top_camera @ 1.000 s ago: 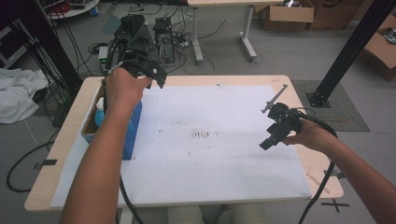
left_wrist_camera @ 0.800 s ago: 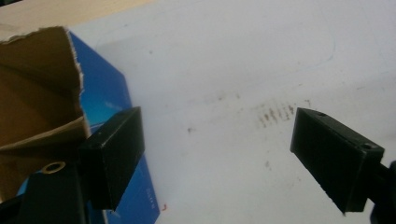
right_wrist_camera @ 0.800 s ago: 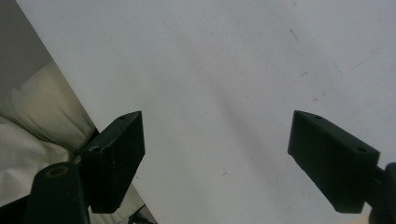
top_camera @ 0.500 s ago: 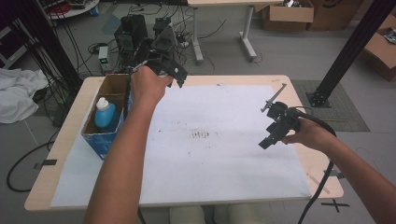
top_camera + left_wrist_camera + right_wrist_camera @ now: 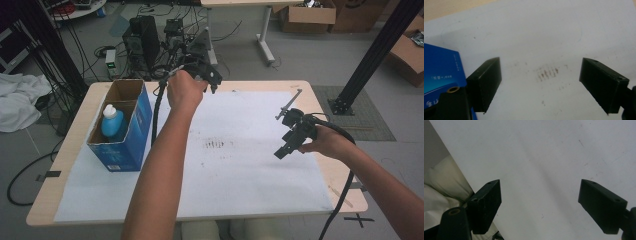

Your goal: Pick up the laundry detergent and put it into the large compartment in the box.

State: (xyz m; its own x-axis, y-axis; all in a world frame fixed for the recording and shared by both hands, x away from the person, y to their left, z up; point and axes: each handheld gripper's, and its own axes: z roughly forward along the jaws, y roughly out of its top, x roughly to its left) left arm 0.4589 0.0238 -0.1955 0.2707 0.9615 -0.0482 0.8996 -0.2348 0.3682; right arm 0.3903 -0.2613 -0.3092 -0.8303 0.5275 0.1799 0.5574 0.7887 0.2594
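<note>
It looked like a lab or workshop: computer towers and tangled cables sat on the concrete floor, cardboard boxes beyond the paper-covered bench.

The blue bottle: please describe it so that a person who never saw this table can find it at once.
On the table's left side stands an open blue box. The blue bottle stands upright inside it, at the near end, with a white cap on top. Nothing else shows in the box, and the left gripper is held further right, apart from it.
</note>
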